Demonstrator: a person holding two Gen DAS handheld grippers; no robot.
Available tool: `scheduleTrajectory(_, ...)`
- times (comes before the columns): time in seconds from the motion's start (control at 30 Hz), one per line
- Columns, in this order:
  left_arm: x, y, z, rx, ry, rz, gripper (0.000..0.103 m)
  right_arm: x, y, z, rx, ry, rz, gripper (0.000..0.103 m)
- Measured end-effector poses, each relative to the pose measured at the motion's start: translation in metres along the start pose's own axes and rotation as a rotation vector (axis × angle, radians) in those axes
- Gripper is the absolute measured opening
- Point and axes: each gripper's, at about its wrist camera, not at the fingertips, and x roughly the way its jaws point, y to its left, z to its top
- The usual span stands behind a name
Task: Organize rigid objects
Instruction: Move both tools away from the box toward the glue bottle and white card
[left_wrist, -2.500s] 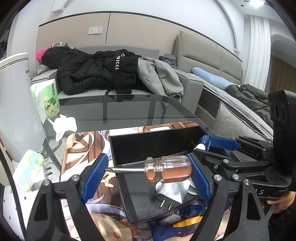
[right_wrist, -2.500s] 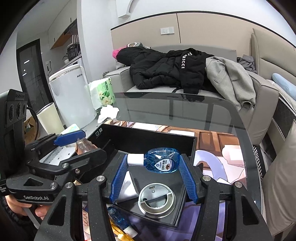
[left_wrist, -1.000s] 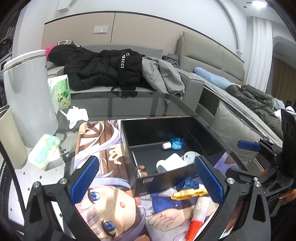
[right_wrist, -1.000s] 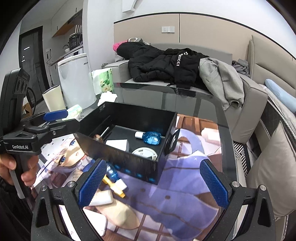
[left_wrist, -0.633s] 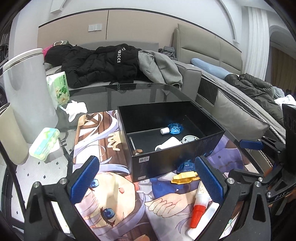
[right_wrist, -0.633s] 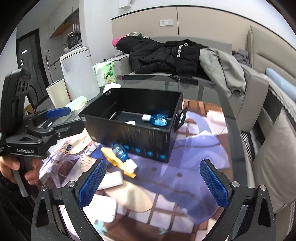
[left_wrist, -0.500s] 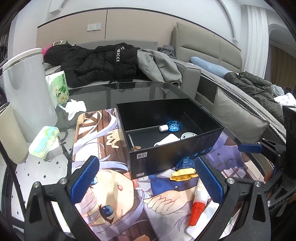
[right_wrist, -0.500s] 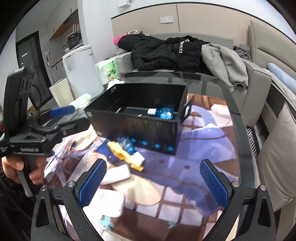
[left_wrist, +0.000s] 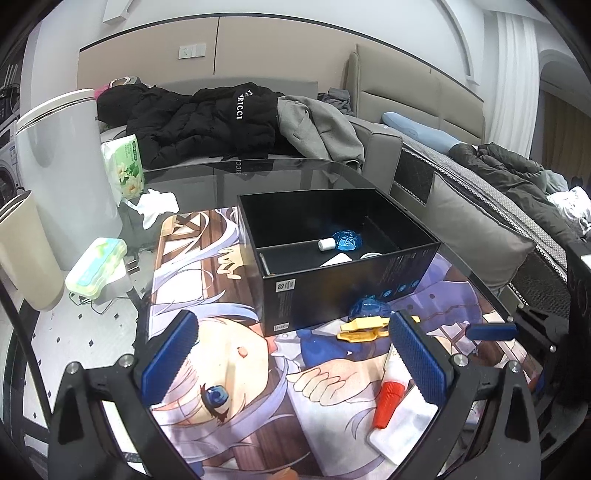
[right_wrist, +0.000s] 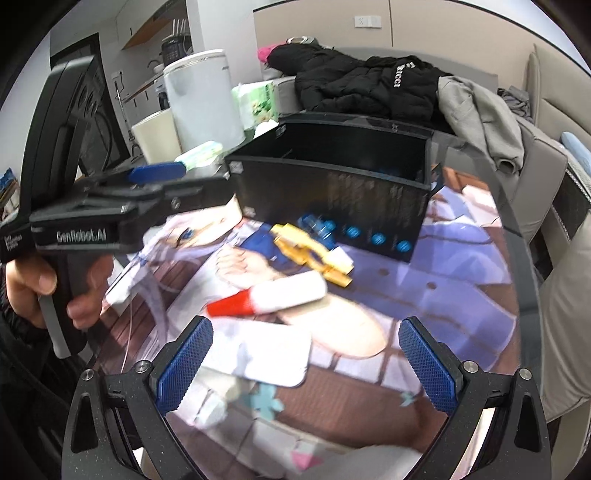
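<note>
Several items boxed (left_wrist: 347, 280): blue bottle (left_wrist: 345, 240) among them. Outstanding on mat (left_wrist: 229, 354): tube (right_wrist: 269, 297), yellow clip (right_wrist: 314, 253), second bottle (left_wrist: 369, 308), white pad (right_wrist: 266, 356). Left gripper (left_wrist: 295, 363) and right gripper (right_wrist: 304, 363) spread, empty.
</note>
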Motion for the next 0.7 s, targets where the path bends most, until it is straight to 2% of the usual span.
scheduleTrajectory(0.5,-0.003,0.003,-0.003,0.002,0.004,0.009,0.103,0.02,0.031,-0.01,-0.027,0.051,0.008,0.102)
scheduleTrajectory(0.7,-0.001,0.001,-0.004,0.007,0.013,0.007,0.103,0.03,0.039,-0.012,-0.058,0.067,-0.058,0.102)
